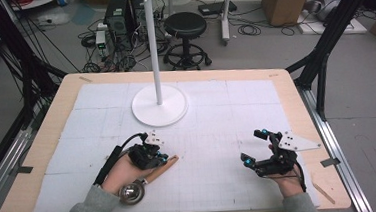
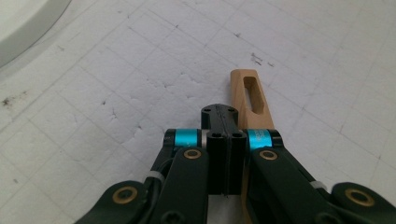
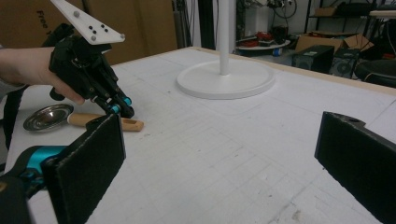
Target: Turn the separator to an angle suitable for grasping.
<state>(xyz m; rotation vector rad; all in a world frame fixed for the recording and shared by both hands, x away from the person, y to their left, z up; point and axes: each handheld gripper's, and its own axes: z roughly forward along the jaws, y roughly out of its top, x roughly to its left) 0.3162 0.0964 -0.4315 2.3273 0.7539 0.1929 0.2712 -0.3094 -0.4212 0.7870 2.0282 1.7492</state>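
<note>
**Left claw down on the ladle handle, right claw waiting open**

From the high view, the left claw sits low over the wooden handle of a ladle whose steel bowl lies near the table's front edge, at about seven o'clock from the white stand base. To do this pick-up well, I would keep the grip square across the handle and lift level, since the heavy bowl end will likely want to droop and twist. The left hand lies flat and angled toward two o'clock. The right claw rests well apart at four o'clock from the base, palm side up, doing nothing.

In the left gripper view, the jaws stand pressed together with no gap, and the handle's slotted end pokes out just beside them toward one o'clock. Whether the wood is actually pinched I cannot tell; it looks beside rather than between.

In the right gripper view, the right jaws stand wide apart with nothing between them, aimed across the table at the left claw, the bowl and the stand's pole.
</note>
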